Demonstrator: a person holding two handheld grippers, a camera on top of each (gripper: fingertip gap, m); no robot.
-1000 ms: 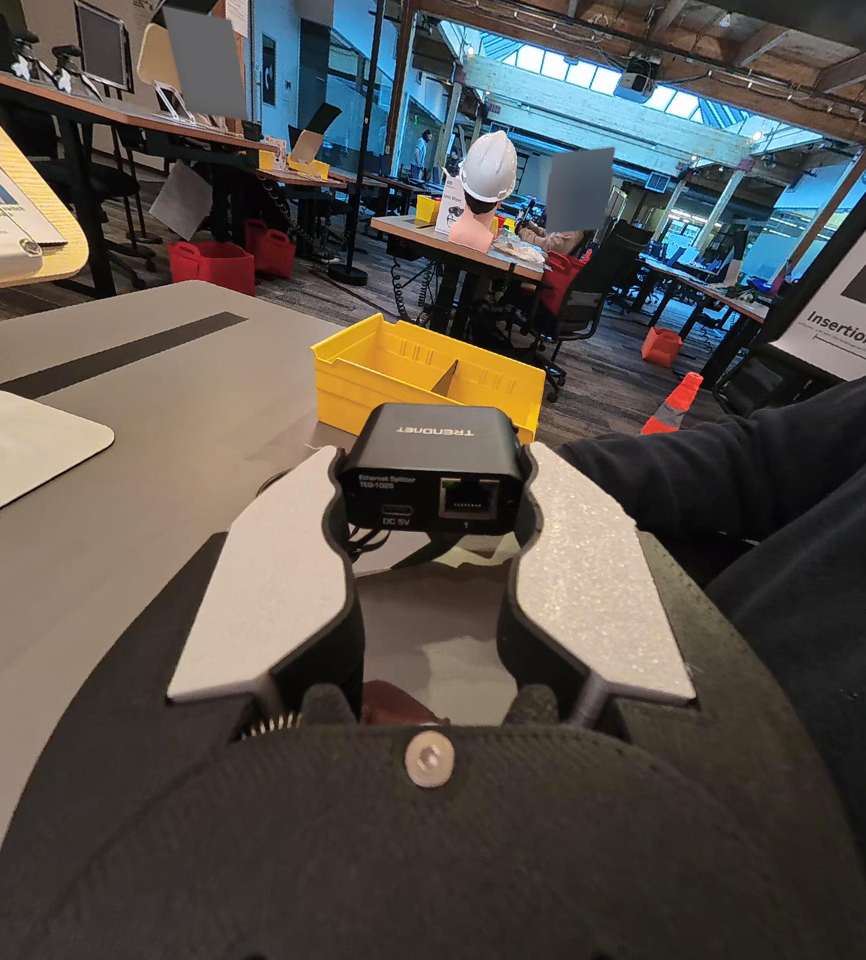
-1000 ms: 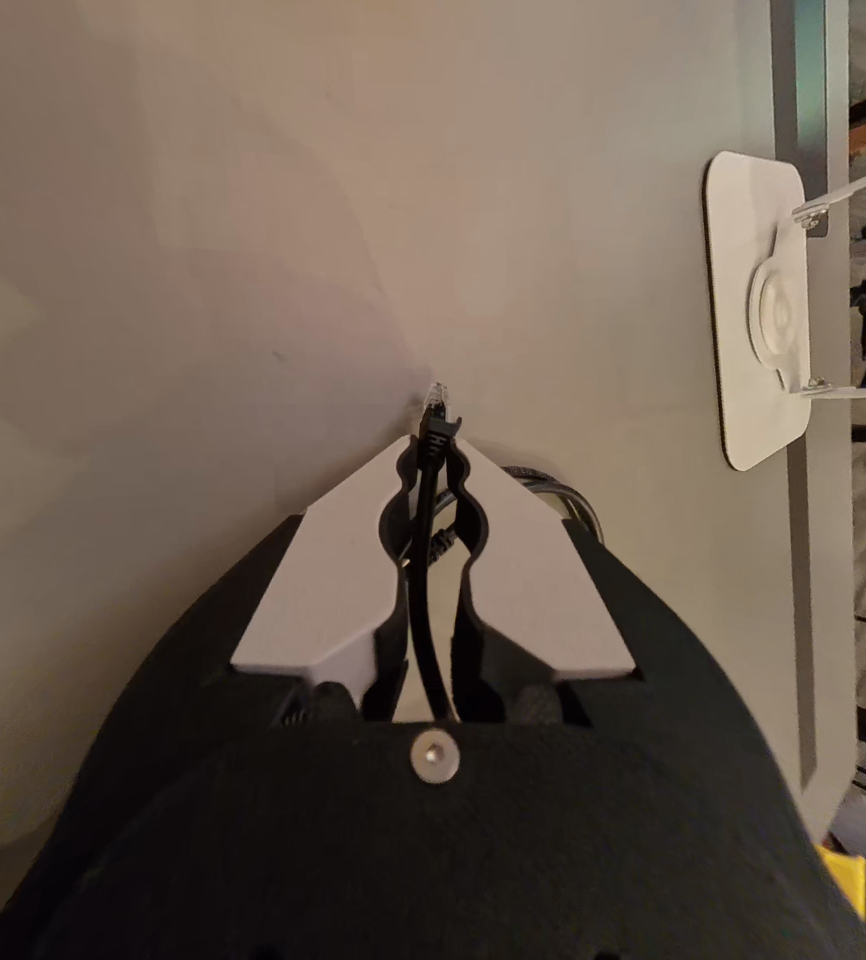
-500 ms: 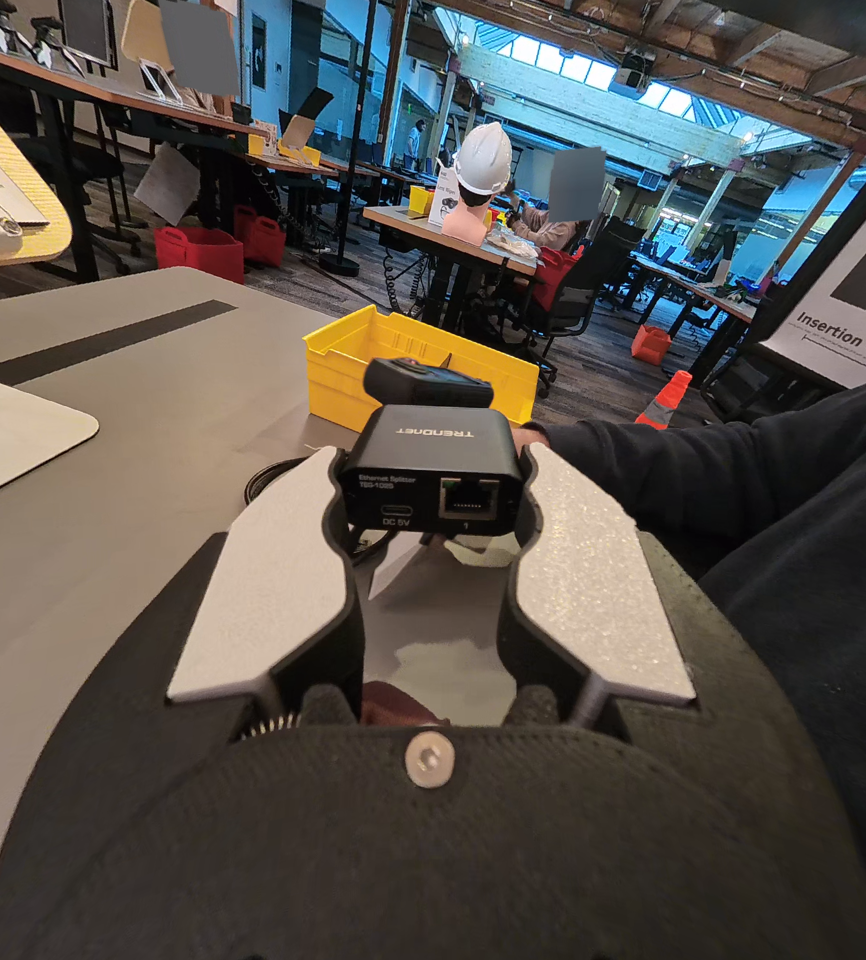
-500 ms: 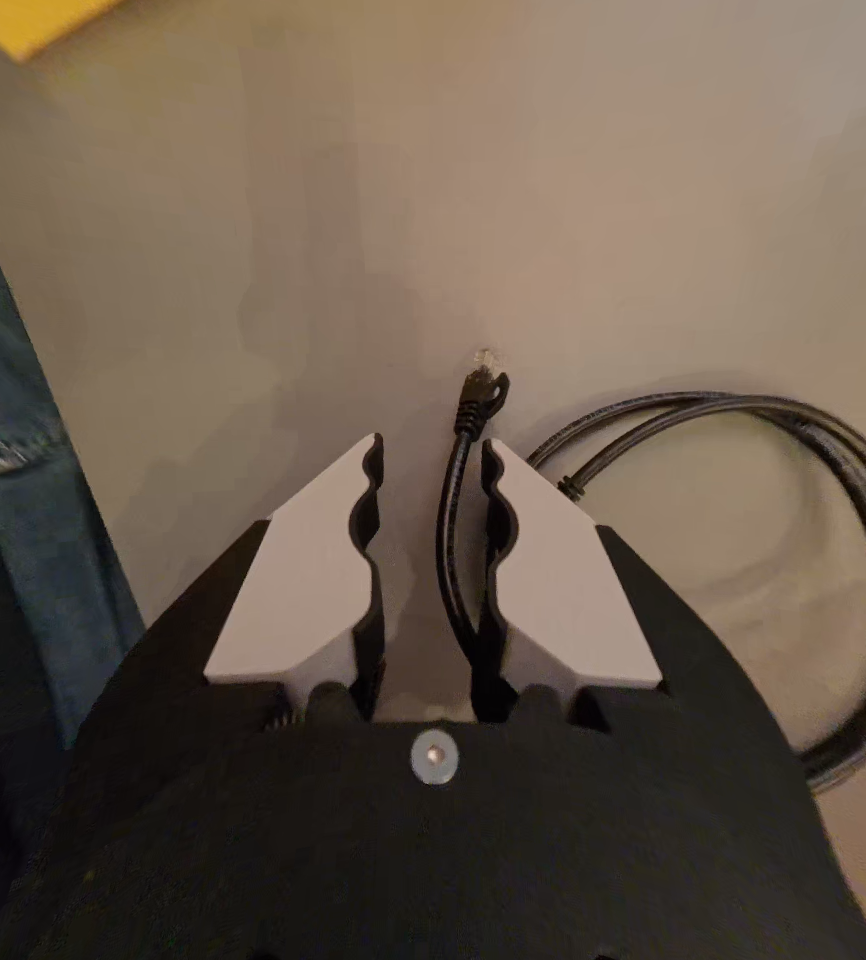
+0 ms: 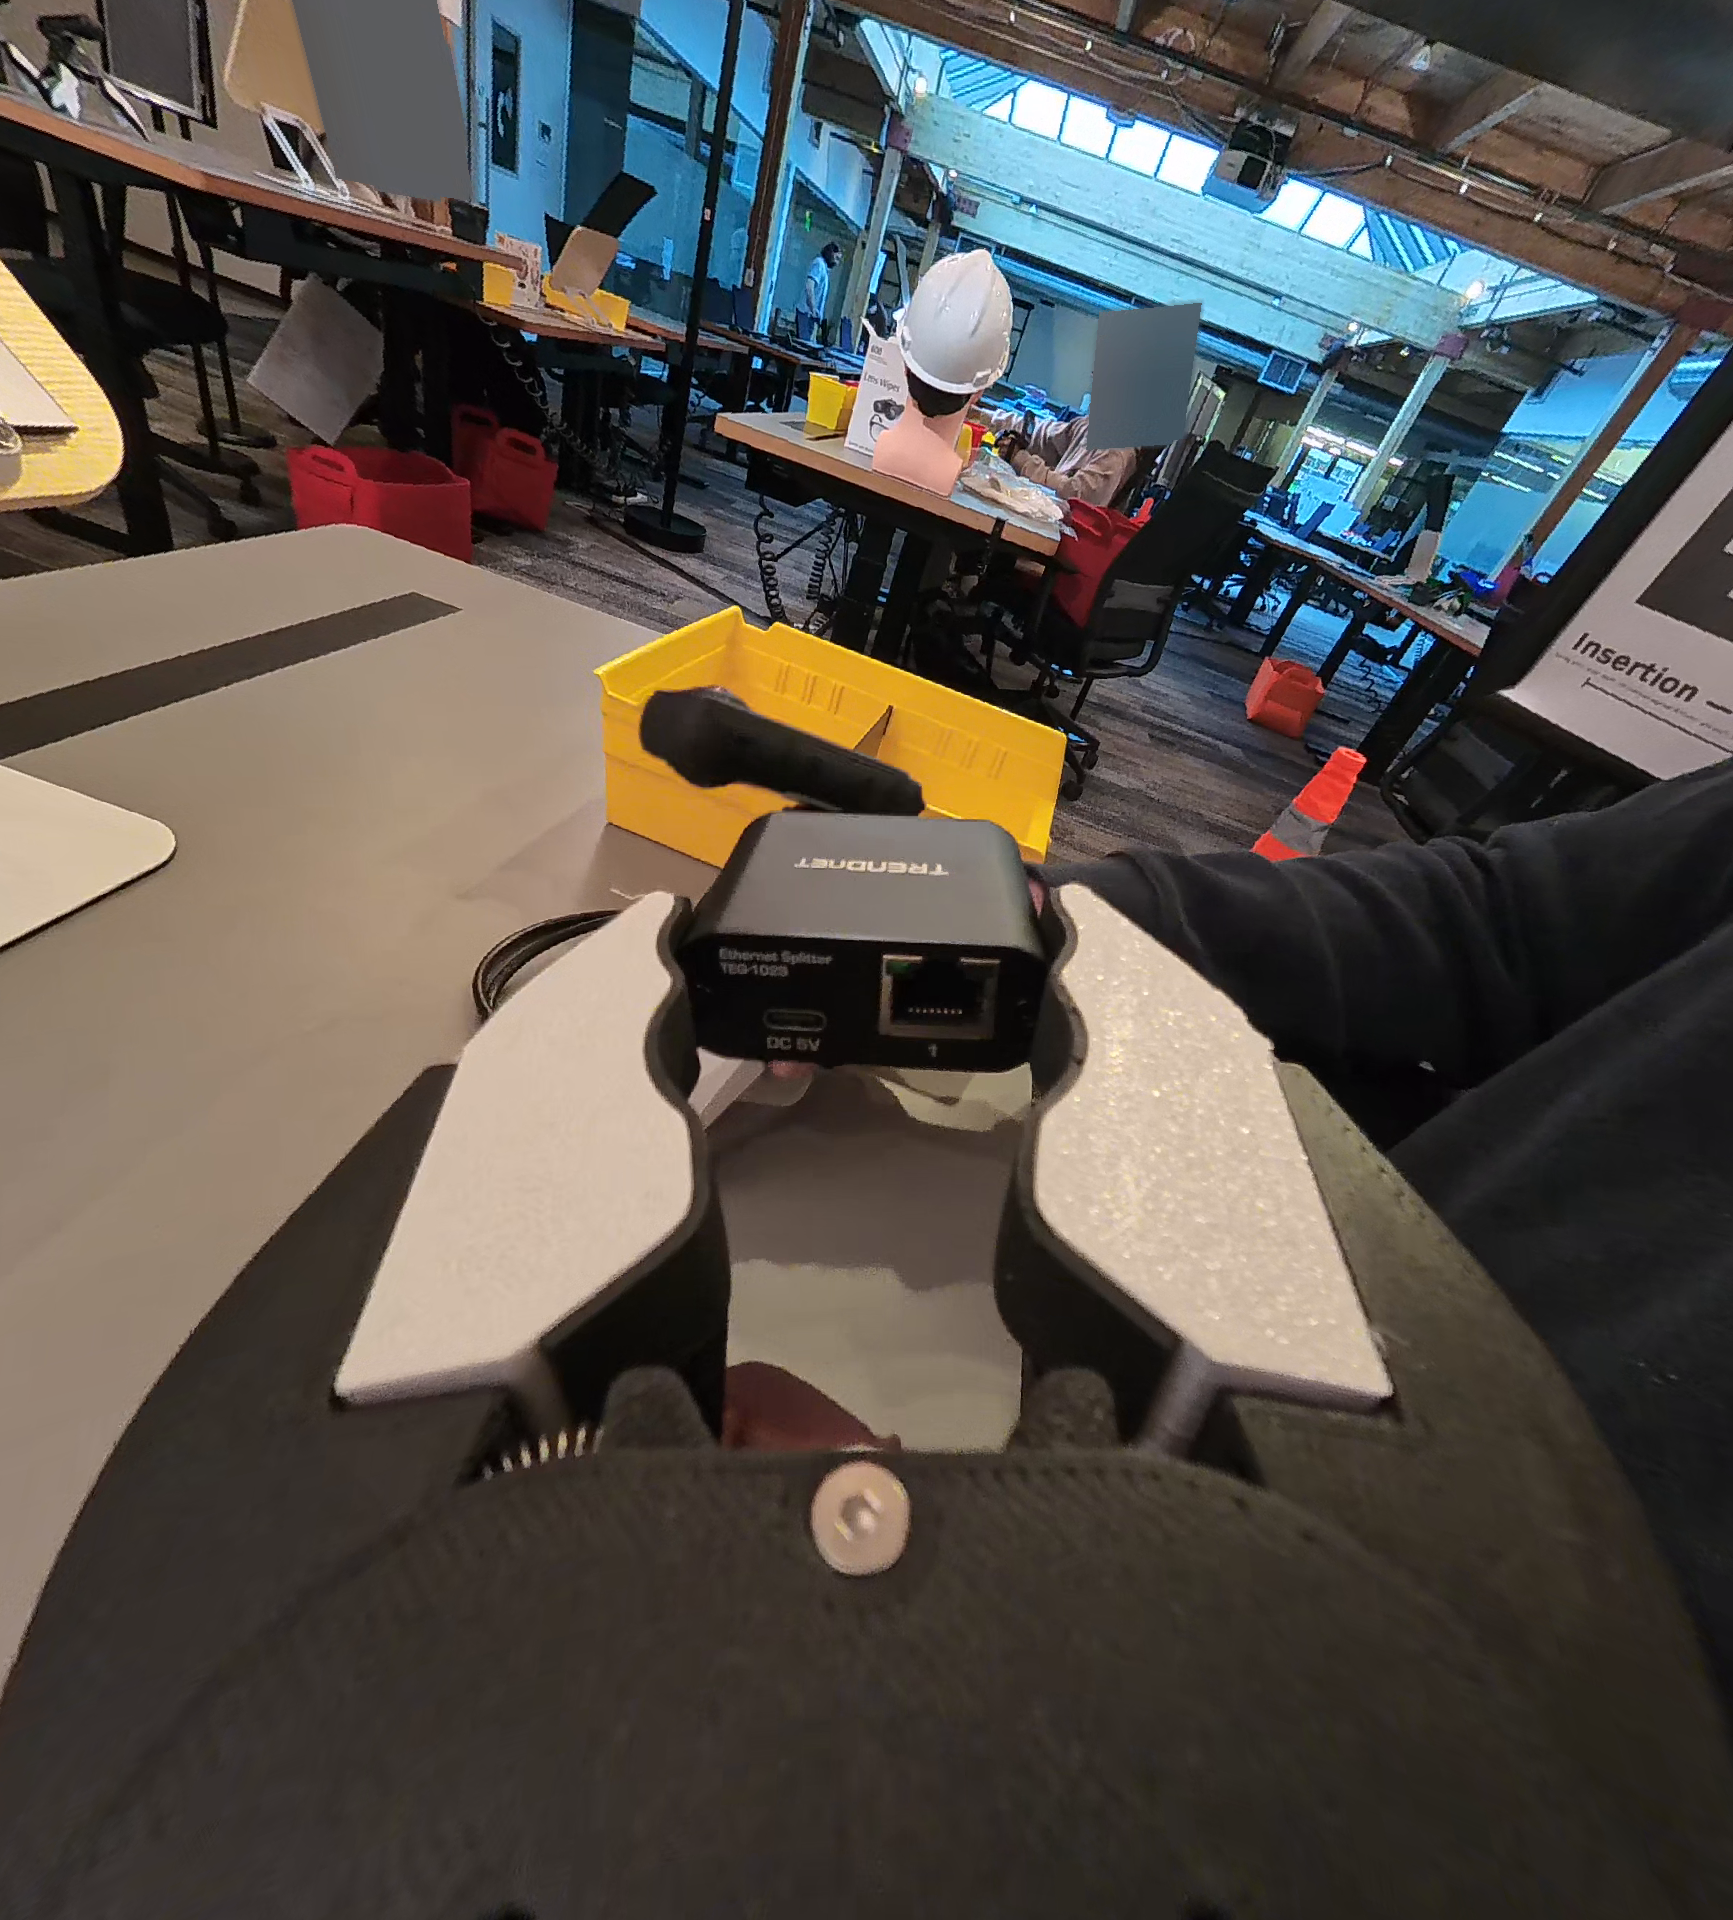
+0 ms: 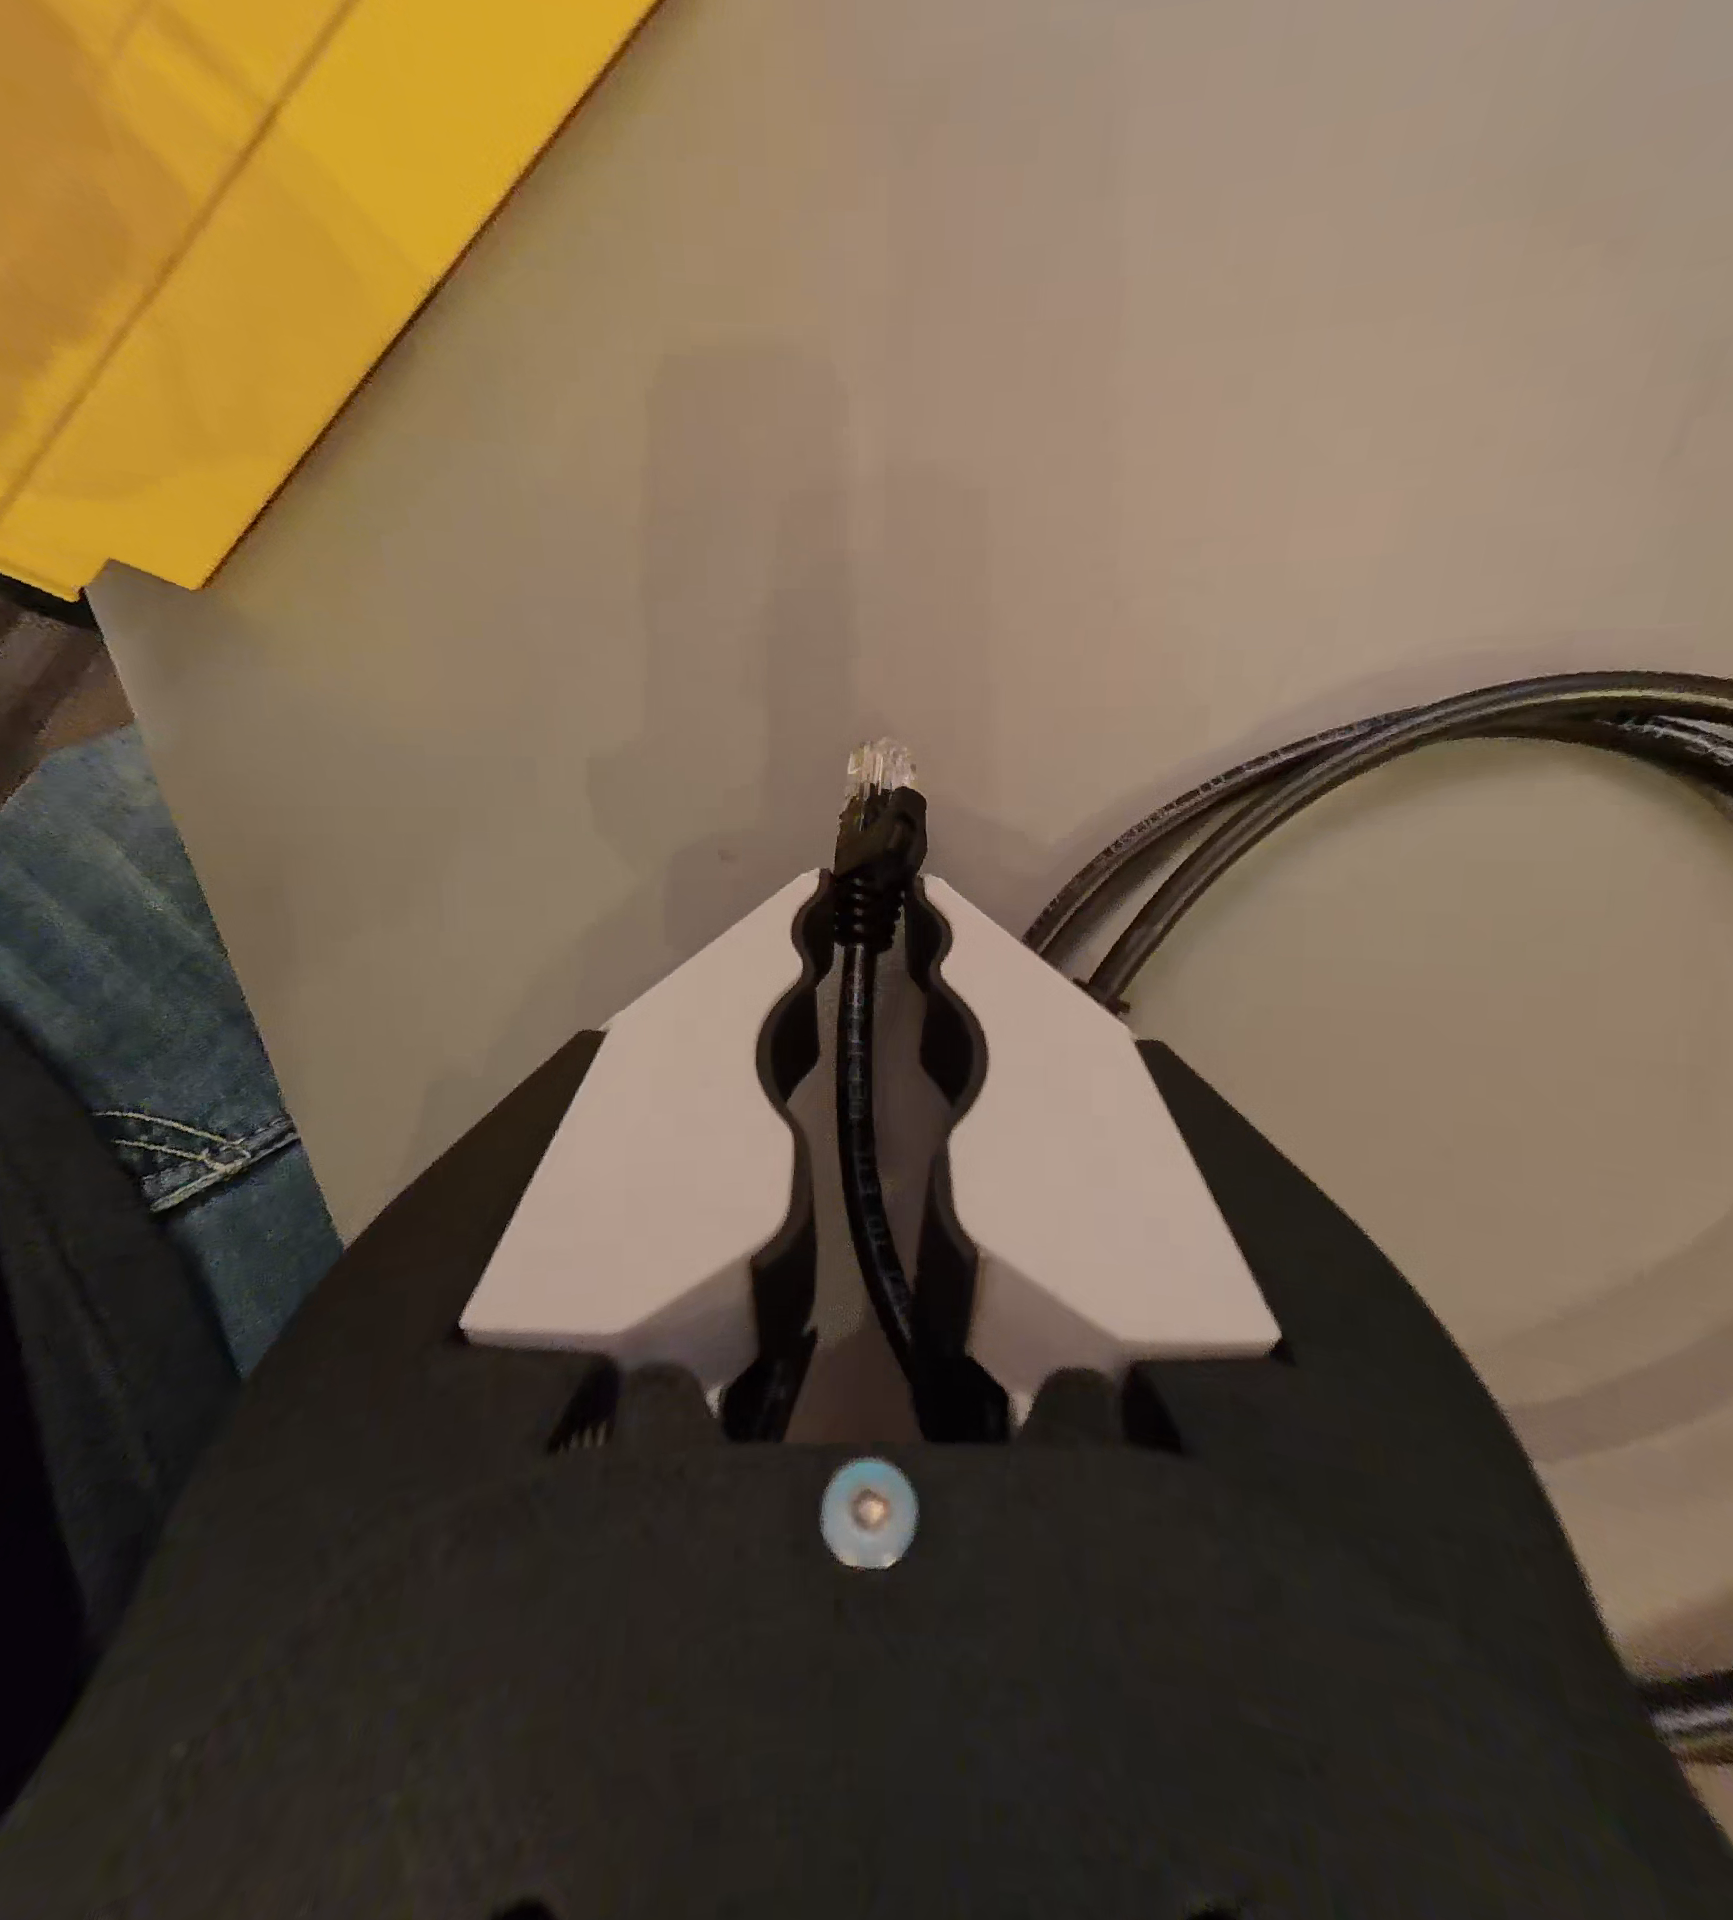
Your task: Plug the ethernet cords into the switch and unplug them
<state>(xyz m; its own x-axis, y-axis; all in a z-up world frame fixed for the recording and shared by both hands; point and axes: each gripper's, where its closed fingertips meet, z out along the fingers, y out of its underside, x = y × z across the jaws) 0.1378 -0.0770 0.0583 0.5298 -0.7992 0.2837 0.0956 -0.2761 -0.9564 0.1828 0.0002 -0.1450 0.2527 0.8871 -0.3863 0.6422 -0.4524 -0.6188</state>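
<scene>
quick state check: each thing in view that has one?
Small black box switch: clamped in left gripper, front port empty.
Black ethernet cord: unplugged, held near its clear plug by right gripper.
Coiled black cable: loose on table.
Yellow plastic bin: open-topped.

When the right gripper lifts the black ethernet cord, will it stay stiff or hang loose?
The ethernet cord will probably bend and trail: its remaining length lies in loose loops on the table. The short end with the clear plug, beyond the right gripper, looks stiffer and should hold its direction.

Bin (image 5: 945, 717) behind switch (image 5: 867, 935) (on table (image 5: 218, 1039)).
</scene>
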